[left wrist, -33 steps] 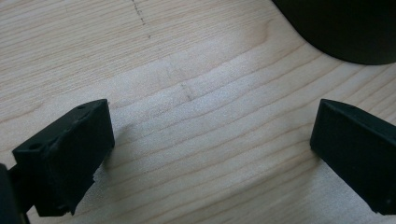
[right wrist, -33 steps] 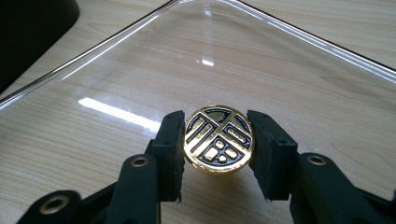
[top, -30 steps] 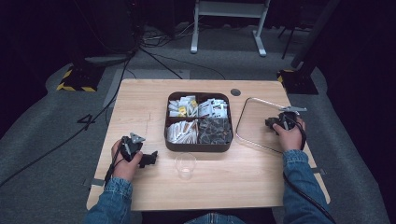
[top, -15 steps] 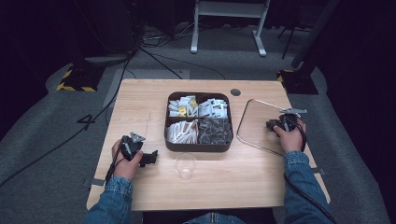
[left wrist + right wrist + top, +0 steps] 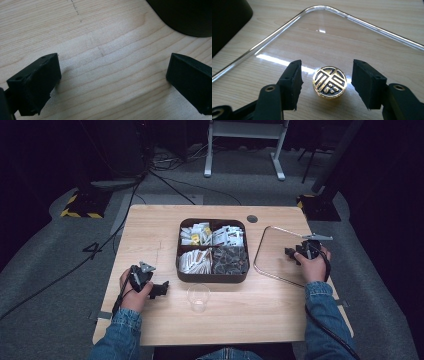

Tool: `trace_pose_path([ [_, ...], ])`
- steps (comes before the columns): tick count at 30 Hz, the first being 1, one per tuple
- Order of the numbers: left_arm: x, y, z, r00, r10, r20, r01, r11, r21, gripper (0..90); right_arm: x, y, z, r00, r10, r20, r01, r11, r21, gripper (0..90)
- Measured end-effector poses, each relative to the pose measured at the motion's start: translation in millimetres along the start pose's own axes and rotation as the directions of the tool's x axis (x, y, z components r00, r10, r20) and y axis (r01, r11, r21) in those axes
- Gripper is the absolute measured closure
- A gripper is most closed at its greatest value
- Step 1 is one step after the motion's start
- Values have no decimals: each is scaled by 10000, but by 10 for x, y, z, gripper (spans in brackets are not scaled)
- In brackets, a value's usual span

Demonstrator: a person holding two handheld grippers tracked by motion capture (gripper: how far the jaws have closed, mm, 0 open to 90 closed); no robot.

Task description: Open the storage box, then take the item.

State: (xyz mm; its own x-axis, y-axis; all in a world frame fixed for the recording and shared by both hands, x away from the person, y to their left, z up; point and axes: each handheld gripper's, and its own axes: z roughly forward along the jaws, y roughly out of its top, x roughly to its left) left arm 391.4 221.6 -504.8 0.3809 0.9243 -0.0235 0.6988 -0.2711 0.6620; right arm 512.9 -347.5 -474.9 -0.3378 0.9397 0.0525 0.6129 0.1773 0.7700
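Grey carpet floor, dark room, white stand.

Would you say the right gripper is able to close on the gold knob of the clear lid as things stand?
Probably yes: the right gripper is open with its jaws either side of the gold knob on the clear lid, nothing between.

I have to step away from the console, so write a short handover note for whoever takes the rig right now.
Right gripper: open, fingers either side of the gold knob on the clear lid, not yet closed on it.
Left gripper: open, empty, low over bare table, left of the plastic cup.
The divided box of packets sits mid-table, uncovered; the lid lies flat to its right.
Done: right gripper lined up on the knob.
Left, probably: close on the knob, lift the lid, set it on the box. Cup untouched.
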Motion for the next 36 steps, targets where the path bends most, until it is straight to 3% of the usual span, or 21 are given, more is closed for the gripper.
trace_pose_path([
  [6, -4, 30, 25, 10000, 7, -8, -7, 10000, 23, 0, 21, 56, -171, 9994, 322, 81, -317, 9980, -538, 369],
  [13, -8, 31, 31, 10000, -55, -3, 55, 10000, -24, 0, 135, 168, -290, 9989, 417, -208, -436, 9940, -1007, 364],
  [27, 7, 2, 2, 10000, 62, 66, -62, 10000, 16, 1, 611, 496, -392, 9941, -456, -985, 290, 9860, -1641, 352],
  [36, 6, -3, -2, 10000, 46, 71, -46, 10000, 10, 1, 987, 564, -284, 9741, -1127, -1961, 823, 9842, -1564, 365],
])
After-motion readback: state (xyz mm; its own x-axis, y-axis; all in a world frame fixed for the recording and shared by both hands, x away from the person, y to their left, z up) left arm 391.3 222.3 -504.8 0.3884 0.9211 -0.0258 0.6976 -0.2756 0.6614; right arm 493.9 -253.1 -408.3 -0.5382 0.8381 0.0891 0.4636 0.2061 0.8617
